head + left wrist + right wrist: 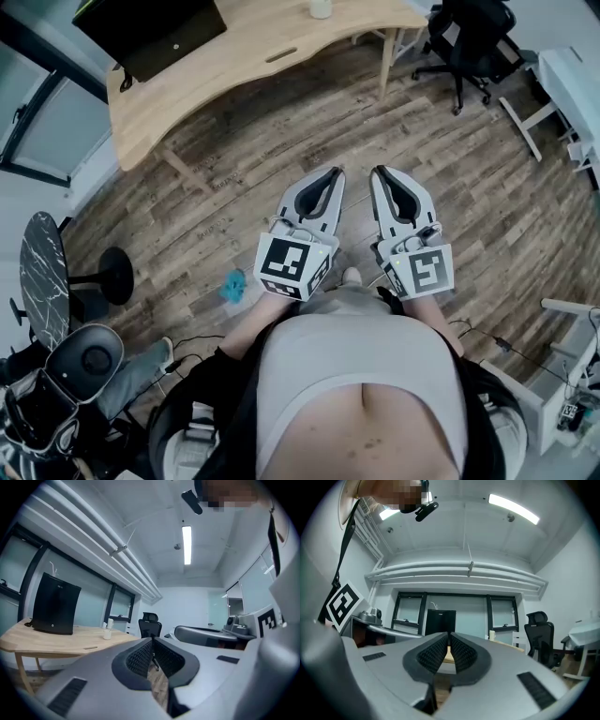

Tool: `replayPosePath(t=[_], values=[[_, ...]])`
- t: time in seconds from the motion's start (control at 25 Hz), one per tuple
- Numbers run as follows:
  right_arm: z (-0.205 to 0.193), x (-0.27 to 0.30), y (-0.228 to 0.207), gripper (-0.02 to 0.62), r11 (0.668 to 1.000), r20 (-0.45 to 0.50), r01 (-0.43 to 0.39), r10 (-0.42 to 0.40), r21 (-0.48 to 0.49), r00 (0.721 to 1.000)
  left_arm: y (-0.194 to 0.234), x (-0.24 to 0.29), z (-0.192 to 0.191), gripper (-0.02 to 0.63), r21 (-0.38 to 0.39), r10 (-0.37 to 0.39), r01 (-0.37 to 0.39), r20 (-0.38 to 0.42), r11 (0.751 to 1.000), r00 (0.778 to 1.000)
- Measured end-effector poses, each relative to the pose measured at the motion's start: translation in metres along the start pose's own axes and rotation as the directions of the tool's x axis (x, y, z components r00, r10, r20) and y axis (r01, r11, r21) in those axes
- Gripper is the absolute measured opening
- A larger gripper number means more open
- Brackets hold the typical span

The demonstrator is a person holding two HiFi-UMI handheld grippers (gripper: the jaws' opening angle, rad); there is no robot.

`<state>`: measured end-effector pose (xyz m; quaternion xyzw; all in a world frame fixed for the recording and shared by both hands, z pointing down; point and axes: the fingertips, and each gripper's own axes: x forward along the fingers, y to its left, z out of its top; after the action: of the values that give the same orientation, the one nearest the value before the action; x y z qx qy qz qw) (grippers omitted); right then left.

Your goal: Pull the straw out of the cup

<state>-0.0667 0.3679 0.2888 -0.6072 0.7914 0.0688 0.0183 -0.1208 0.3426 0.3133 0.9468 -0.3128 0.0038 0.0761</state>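
— Room, first entry: what bounds it?
— Plank floor [234,178], open across the middle. Far edge: curved wooden worktop [281,42] on thin legs. Right side: black office chair [466,42], then a white table [574,89] cut by the frame. Left side: round marbled table [42,277]. One small teal object [232,285] lies on the floor near the person.

— Grippers?
— Two, side by side in front of the person and well short of the worktop. Left gripper [335,172]: jaws pressed together, nothing between them. Right gripper [378,172]: likewise, tips meeting, empty.

— Cup?
— White cup [321,7], standing on the worktop and well apart from both grippers. The top edge cuts it off in the head view. It is small and distant in both gripper views. Black box [155,28] stands on the same worktop, well apart to the cup's left.

— Straw?
— Cannot be told apart from the cup at this distance.

— Other items hard to read?
— The person's torso hides the floor beneath it. Cables [487,339] at lower right run partly out of frame.
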Motion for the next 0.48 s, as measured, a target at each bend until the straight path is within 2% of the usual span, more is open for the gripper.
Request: replayPosePath(t=[0.28,0.48], values=[[-0.005,0.008,0.006,0.041,0.995,-0.007,-0.022,0.023,0.095,1.000,0.005,-0.002,-0.001,0.018,0.005,-0.006,0.006,-0.004,1.000,1.000],[-0.011,0.019,0.018,0.041,0.995,-0.023,-0.021,0.023,0.093,0.999,0.020,-0.008,-0.001,0.018,-0.001,-0.003,0.003,-0.008,1.000,1.000]])
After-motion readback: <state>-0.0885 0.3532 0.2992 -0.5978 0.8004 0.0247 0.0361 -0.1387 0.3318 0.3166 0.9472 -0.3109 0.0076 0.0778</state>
